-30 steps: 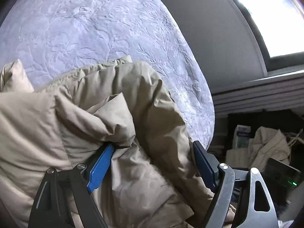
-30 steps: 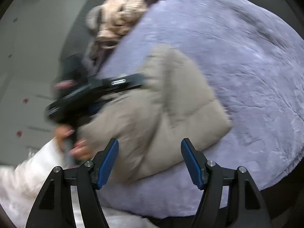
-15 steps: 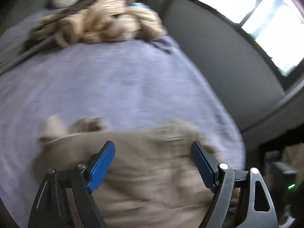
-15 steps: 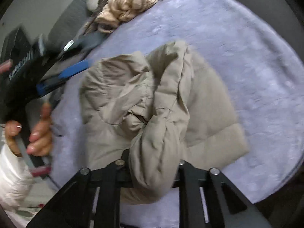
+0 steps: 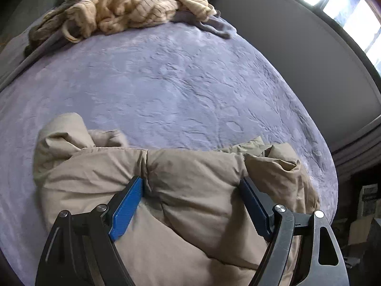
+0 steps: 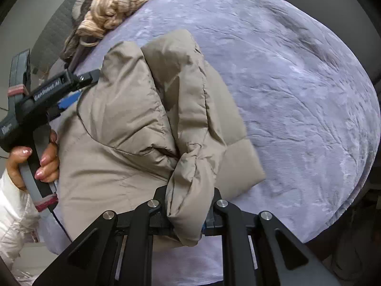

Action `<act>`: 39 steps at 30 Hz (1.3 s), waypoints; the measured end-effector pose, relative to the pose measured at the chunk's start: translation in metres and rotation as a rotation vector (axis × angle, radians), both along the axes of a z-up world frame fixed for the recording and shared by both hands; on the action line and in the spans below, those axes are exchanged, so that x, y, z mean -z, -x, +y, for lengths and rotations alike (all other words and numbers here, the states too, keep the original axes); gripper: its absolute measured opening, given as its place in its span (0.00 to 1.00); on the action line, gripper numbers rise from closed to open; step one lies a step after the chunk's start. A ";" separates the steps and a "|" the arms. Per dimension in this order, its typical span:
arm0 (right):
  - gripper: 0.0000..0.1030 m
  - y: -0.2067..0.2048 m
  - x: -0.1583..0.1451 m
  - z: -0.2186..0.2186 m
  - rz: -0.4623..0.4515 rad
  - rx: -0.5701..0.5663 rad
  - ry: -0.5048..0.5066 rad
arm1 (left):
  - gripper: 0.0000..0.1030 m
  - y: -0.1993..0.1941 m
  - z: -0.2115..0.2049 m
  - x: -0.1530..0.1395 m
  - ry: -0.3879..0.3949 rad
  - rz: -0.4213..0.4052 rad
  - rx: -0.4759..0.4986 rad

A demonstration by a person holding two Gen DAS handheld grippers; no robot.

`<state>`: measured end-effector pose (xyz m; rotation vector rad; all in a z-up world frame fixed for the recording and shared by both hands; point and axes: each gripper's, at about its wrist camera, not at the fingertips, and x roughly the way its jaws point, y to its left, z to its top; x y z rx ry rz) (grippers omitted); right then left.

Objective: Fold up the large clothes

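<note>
A beige puffer jacket point(image 5: 190, 190) lies bunched near the front edge of a lavender bedspread point(image 5: 178, 83). My left gripper point(image 5: 190, 188) is open, its blue pads point(image 5: 126, 205) astride a padded fold of the jacket. My right gripper point(image 6: 188, 217) is shut on a bunched fold of the jacket point(image 6: 133, 119), with the fabric draped over the fingers. The left gripper point(image 6: 59, 88) also shows in the right wrist view, at the jacket's left side, held by a hand.
A heap of cream knitwear and dark clothes point(image 5: 133, 4) lies at the bed's far end, also in the right wrist view point(image 6: 114, 4). A grey wall and bright window point(image 5: 345, 12) are to the right. Boxes point(image 5: 366, 200) sit on the floor.
My right gripper closed on a fold of the jacket. My left gripper stayed open, pulled back, and now sits over a padded fold again.
</note>
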<state>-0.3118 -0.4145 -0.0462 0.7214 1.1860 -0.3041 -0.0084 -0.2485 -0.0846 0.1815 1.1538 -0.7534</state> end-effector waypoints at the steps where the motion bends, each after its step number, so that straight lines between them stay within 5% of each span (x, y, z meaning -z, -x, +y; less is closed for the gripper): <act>1: 0.16 0.003 0.004 -0.003 0.000 0.005 -0.004 | 0.80 0.001 -0.004 0.002 -0.006 0.001 0.000; 8: 0.18 0.001 0.027 -0.020 0.010 0.013 -0.093 | 0.80 0.003 -0.015 0.011 -0.040 -0.005 0.004; 16: 0.29 0.017 -0.035 -0.047 -0.054 0.016 0.001 | 0.80 0.000 -0.010 0.014 -0.044 0.002 -0.001; 21: 0.30 -0.010 -0.055 -0.052 -0.158 -0.046 -0.083 | 0.80 0.002 -0.009 0.014 -0.053 -0.006 -0.003; 29: 0.29 -0.047 -0.002 -0.007 0.040 -0.311 -0.073 | 0.80 0.006 0.014 -0.017 -0.068 -0.034 -0.051; 34: 0.29 -0.042 0.006 -0.014 0.034 -0.329 -0.128 | 0.80 0.024 0.066 -0.040 -0.066 -0.017 -0.095; 39: 0.29 -0.040 0.011 -0.011 0.050 -0.389 -0.131 | 0.80 0.066 0.110 -0.040 -0.055 0.095 -0.088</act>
